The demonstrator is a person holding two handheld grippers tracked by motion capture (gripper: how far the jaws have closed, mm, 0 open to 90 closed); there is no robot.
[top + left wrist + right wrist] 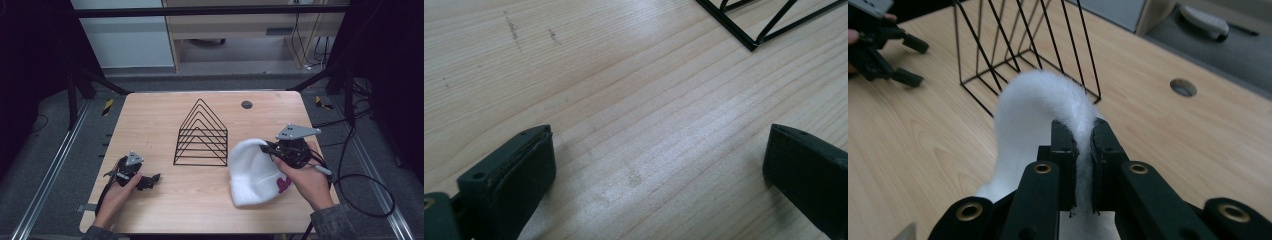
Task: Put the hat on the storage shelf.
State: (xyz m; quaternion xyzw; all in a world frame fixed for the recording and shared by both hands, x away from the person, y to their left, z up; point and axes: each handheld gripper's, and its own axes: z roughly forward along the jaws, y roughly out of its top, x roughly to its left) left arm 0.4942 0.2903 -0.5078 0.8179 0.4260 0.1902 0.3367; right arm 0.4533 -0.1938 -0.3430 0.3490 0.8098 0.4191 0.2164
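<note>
The left hand (116, 187) comes in from the lower left of the high view, forearm angled up and slightly right, holding the left gripper (152, 180) low at the lower left of the frame. Its jaws stand wide apart, one at each lower corner of the left gripper view. The right hand (306, 180) enters from the lower right, forearm slanting up and left, wrapped around the right gripper (266, 148). That gripper's jaws are pressed nearly together, pointing toward the frame's centre.

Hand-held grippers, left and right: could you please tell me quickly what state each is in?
Left hand-held gripper: open, holding nothing, over the table.
Right hand-held gripper: closed on the white beanie.
</note>
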